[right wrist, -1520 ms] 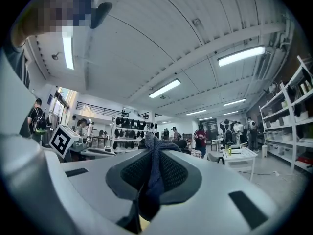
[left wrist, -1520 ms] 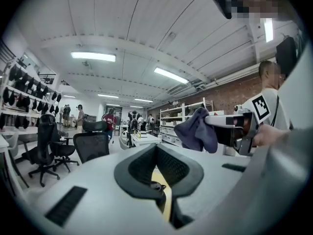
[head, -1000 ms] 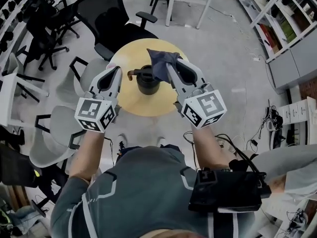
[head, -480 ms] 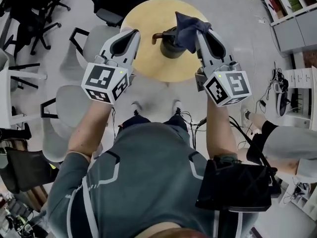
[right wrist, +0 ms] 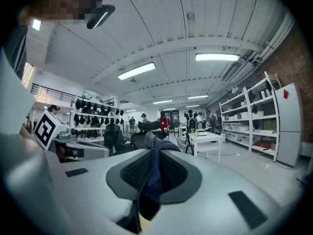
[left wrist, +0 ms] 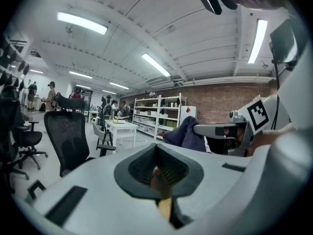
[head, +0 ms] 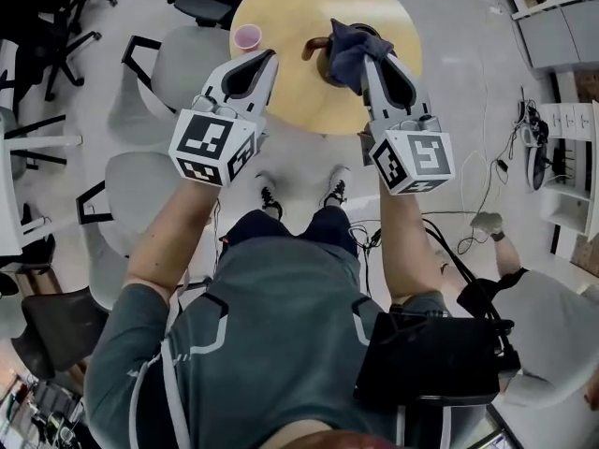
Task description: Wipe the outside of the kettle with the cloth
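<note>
Cloth (head: 348, 47) is pinched in the right gripper (head: 367, 60), jaws closed tight on a fold. The rest drapes over the top of the kettle (head: 328, 64). The kettle stands on the round table (head: 281, 7), near the edge closest to the person, its handle poking out to the left. Left gripper (head: 269, 56) hangs just left of the kettle, jaws together with nothing between them, touching neither kettle nor cloth. Pink cup (head: 247, 36) sits on the table just beyond the left jaws.

Risks, as judged:
- Nothing braces the kettle. A sideways wipe could push or tip it toward the table edge.
- The grip is on one fold only, so a hard drag could pull the cloth free or bunch it, and the jaw would then rub bare on the kettle.
- The cloth could snag on the handle.
- A swing of the left gripper could knock the cup over.

Count: kettle 1, cloth 1, cup 1, table 1, grippers 2.
</note>
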